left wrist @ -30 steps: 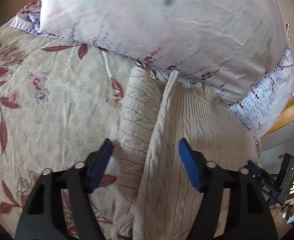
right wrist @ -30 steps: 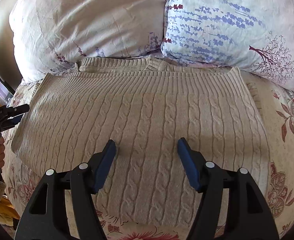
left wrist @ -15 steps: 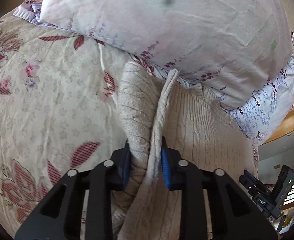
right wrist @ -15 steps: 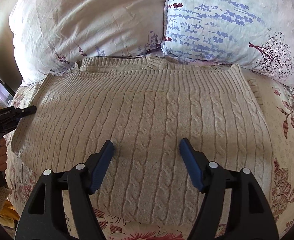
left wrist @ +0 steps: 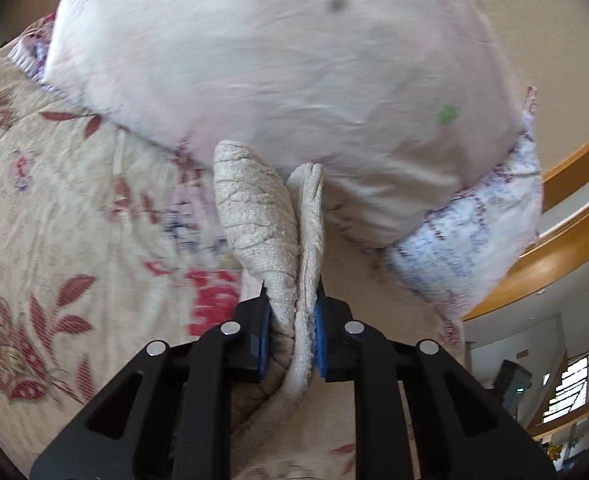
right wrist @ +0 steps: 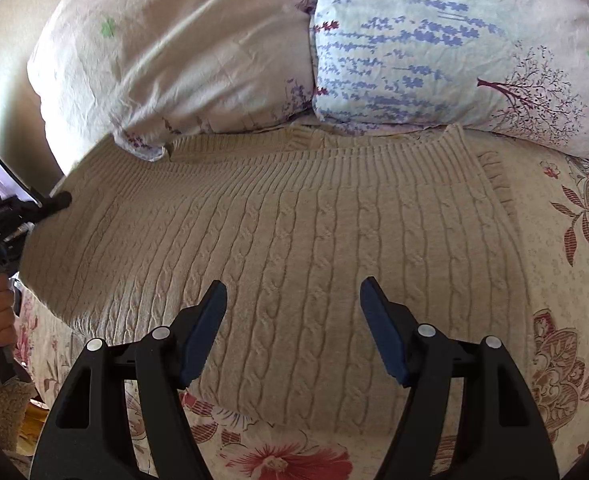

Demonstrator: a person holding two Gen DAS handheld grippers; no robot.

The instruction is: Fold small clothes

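The floral bedspread [right wrist: 566, 264] supports two pillows [right wrist: 182, 52] and the beige cable-knit sweater [right wrist: 294, 220], spread flat below them. The left gripper [left wrist: 291, 316] is clamped on the sweater's bunched edge. The right gripper [right wrist: 293, 320] hovers over the sweater, jaws wide apart, holding nothing.

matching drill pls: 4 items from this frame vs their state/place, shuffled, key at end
1. left hand-held gripper
2. right hand-held gripper
3. sweater
4. lavender-print pillow

A. lies spread on the floral bedspread
B. open, above the knit
C. against the sweater's far edge, right of the pale pillow
D. clamped on a bunched edge of knit

Pairs: 1-D, 2-B, 3-A, 4-C
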